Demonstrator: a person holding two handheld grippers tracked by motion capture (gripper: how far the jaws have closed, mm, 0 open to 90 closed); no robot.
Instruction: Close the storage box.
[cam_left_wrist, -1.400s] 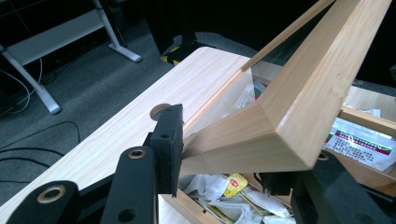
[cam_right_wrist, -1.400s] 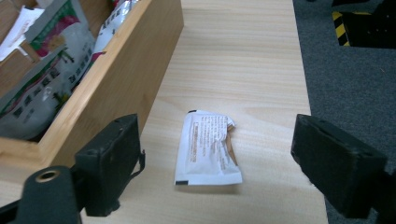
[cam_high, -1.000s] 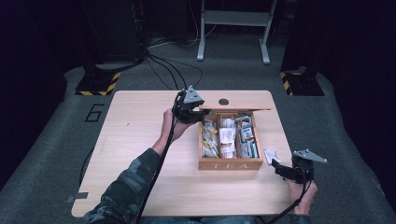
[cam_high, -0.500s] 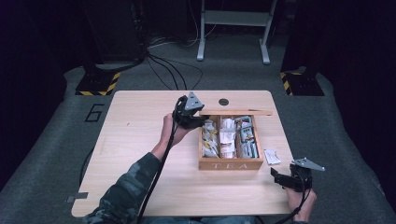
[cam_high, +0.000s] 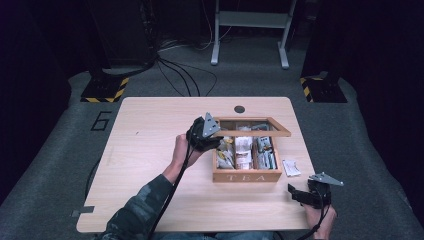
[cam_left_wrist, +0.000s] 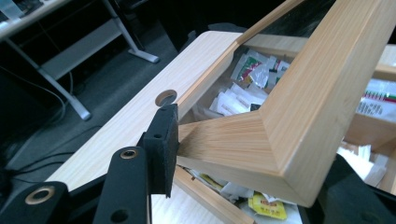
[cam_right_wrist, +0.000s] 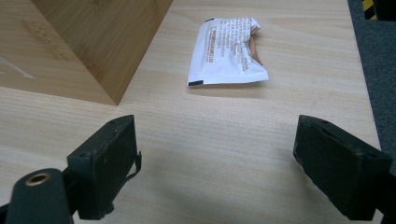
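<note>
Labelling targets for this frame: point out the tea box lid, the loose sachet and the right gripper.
tea box lid (cam_left_wrist: 299, 116), left gripper view, wooden frame corner.
loose sachet (cam_right_wrist: 226, 51), right gripper view, middle of the white wrapper.
right gripper (cam_right_wrist: 215, 168), right gripper view, midway between its open jaws.

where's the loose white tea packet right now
In the high view the white tea packet lies flat on the table just right of the wooden tea box, ahead of the right gripper; in the right gripper view it lies beyond the open jaws.

The wooden-framed lid (cam_left_wrist: 280, 126) of the tea box (cam_high: 246, 176), half-lowered, has its corner between the left gripper (cam_left_wrist: 243, 177) jaws.
</note>
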